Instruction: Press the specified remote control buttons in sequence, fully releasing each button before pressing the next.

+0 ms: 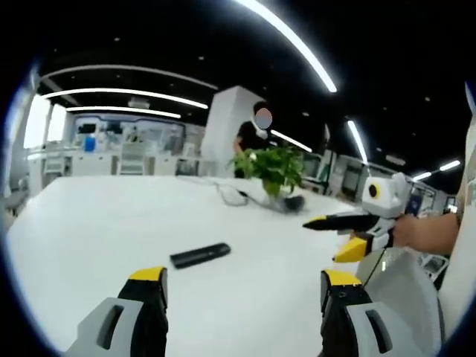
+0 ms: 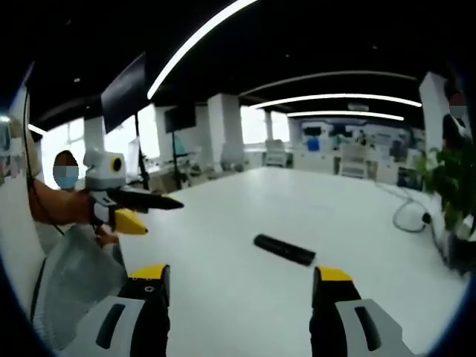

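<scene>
A slim black remote control (image 1: 199,255) (image 2: 284,249) lies flat on the white table (image 1: 104,223) (image 2: 327,197). My left gripper (image 1: 242,281) hovers open just short of the remote, nothing between its yellow-tipped fingers (image 1: 147,277). From the right of the left gripper view, my right gripper (image 1: 328,237) reaches in, open and raised off the table. In the right gripper view, my right gripper (image 2: 239,275) stands open, the remote a little beyond it and to the right. The left gripper (image 2: 161,216) juts in there from the left, open.
A potted green plant (image 1: 275,167) (image 2: 450,186) stands at the far side of the table with a dark object and a looping cable (image 1: 232,195) (image 2: 409,216) beside it. The person's arm (image 1: 428,230) holds a gripper. Another person (image 1: 251,137) stands beyond the plant.
</scene>
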Tool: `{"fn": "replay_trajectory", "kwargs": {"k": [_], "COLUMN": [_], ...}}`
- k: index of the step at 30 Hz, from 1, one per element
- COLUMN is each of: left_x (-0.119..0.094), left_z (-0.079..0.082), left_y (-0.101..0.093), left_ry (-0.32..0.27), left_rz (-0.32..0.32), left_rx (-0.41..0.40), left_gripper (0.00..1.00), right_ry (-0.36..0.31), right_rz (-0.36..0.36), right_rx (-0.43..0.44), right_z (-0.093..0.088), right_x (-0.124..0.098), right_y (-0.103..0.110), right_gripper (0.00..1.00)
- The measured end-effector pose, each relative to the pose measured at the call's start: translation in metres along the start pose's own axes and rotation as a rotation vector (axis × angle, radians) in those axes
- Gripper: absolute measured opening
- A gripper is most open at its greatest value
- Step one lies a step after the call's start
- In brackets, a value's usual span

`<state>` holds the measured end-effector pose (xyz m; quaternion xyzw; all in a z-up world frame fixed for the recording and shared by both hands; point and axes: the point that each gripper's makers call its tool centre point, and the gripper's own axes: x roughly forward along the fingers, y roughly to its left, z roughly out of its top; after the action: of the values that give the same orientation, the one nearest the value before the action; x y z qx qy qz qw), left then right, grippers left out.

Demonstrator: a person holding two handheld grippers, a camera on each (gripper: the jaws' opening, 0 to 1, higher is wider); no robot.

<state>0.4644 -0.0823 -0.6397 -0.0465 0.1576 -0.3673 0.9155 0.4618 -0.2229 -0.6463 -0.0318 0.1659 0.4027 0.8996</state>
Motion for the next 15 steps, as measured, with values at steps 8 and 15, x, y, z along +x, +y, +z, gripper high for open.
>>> {"fn": "replay_trajectory", "kwargs": {"k": [8, 15], "left_x": [0.008, 0.016], "left_z": [0.006, 0.01], "left_y": [0.014, 0.031], "left_ry": [0.007, 0.018], "left_rz": [-0.005, -0.008], "left_rx": [0.013, 0.038], "left_gripper": [0.87, 0.87], "right_ry": [0.009, 0.015], "right_rz": [-0.003, 0.004], "right_rx": [-0.012, -0.044], "right_z": [0.005, 0.012], "right_x": [0.009, 0.019], "right_y": [-0.01, -0.024], "right_gripper": [0.77, 0.77]}}
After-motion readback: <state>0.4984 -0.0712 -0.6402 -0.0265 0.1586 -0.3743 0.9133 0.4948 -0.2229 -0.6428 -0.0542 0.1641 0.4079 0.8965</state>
